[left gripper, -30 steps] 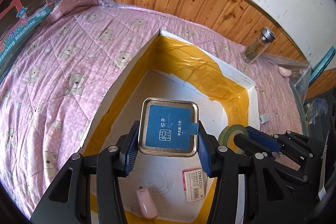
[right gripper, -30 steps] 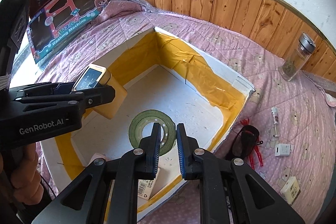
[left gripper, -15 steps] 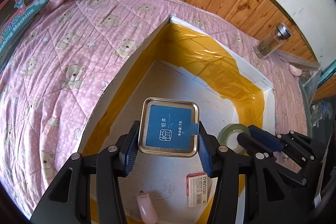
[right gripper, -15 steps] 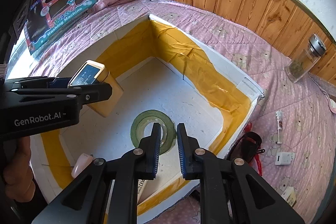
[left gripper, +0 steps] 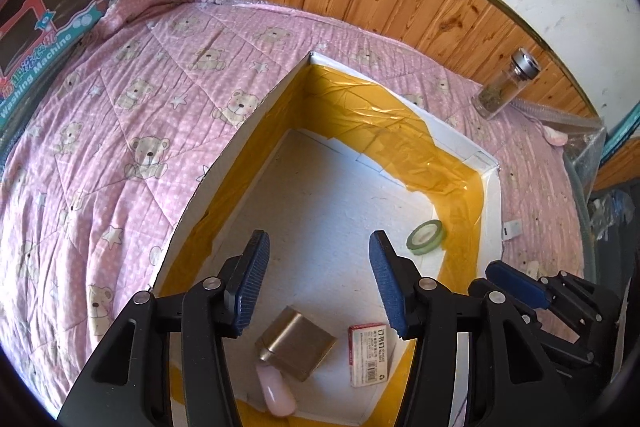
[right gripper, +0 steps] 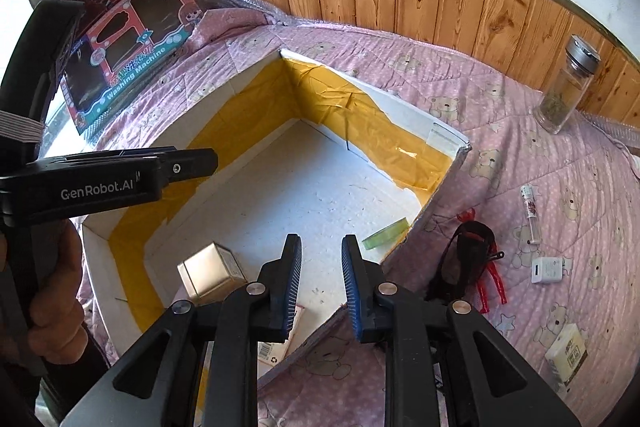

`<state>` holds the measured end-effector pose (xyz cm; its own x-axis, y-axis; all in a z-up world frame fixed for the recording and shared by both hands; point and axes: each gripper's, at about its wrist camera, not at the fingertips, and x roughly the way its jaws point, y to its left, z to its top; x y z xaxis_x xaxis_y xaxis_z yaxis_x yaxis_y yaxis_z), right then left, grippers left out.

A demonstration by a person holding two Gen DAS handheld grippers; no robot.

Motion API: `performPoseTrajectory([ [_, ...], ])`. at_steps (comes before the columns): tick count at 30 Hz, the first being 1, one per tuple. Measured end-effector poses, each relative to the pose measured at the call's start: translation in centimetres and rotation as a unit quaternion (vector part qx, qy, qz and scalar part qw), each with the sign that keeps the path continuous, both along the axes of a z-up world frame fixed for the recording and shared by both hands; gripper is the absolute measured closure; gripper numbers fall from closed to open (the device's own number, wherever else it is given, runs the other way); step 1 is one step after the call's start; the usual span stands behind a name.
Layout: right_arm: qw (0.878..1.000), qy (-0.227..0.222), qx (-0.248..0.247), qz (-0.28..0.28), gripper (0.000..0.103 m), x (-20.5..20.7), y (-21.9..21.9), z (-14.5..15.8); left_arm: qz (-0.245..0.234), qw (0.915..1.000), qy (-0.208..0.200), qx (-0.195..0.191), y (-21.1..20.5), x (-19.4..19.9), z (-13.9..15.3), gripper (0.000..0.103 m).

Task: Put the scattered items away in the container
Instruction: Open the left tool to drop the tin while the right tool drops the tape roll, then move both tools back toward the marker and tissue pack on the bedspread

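Sitting on the pink quilt (left gripper: 120,131), the white box (left gripper: 240,139) has its inner walls lined with yellow tape. Four things lie on its floor. A gold tin (left gripper: 296,343) rests on its side near the front edge, touching a pink oval item (left gripper: 276,393) just below it. A red-and-white packet (left gripper: 368,355) lies flat just to the right of the tin, apart from it. A green tape roll (left gripper: 425,237) lies by the right wall, near the yellow lining.

Above the box, the left gripper (left gripper: 316,281) has its jaws spread wide, empty, with the tin on the floor below them. The right gripper (right gripper: 320,279) hovers over the box's near wall, jaws parted by a narrow gap with nothing between them.

Outside the box on the quilt, in the right wrist view, are a black-and-red tool (right gripper: 472,263), probably pliers though the shape is hard to read, a white charger (right gripper: 548,270), a small tube (right gripper: 530,211) and a pale carton (right gripper: 568,353). A glass jar (right gripper: 568,87) with a metal lid stands upright by the wood panelling. A toy box (right gripper: 132,55) leans at the quilt's far left.
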<state>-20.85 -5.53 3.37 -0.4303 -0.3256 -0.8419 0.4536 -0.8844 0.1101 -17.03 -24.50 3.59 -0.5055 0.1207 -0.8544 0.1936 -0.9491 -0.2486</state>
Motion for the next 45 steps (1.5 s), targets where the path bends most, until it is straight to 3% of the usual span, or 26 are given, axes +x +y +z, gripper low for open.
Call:
performPoseTrajectory([
  [6,1.0,0.002,-0.019,0.002,0.08,2.2,1.1,0.7,-0.002,0.9998,0.018,-0.01,1.4,2.6,1.4,0.048],
  [17,0.997,0.036,-0.066,0.006,0.08,7.0,3.9,3.9,-0.01,0.9944,0.075,-0.073,4.7,7.4,6.0,0.048],
  [23,0.993,0.064,-0.101,-0.011,0.079,10.6,6.6,5.5,-0.022,0.9914,0.11,-0.067,6.6,10.3,7.6,0.048],
  [35,0.985,0.059,-0.146,-0.072,0.079,15.8,13.1,4.0,-0.08,0.9876,0.13,-0.038,12.6,14.6,6.9,0.048],
  [45,0.976,0.027,-0.16,-0.145,0.079,17.7,19.2,-0.2,-0.143,0.9854,0.084,-0.036,19.0,14.5,3.0,0.048],
])
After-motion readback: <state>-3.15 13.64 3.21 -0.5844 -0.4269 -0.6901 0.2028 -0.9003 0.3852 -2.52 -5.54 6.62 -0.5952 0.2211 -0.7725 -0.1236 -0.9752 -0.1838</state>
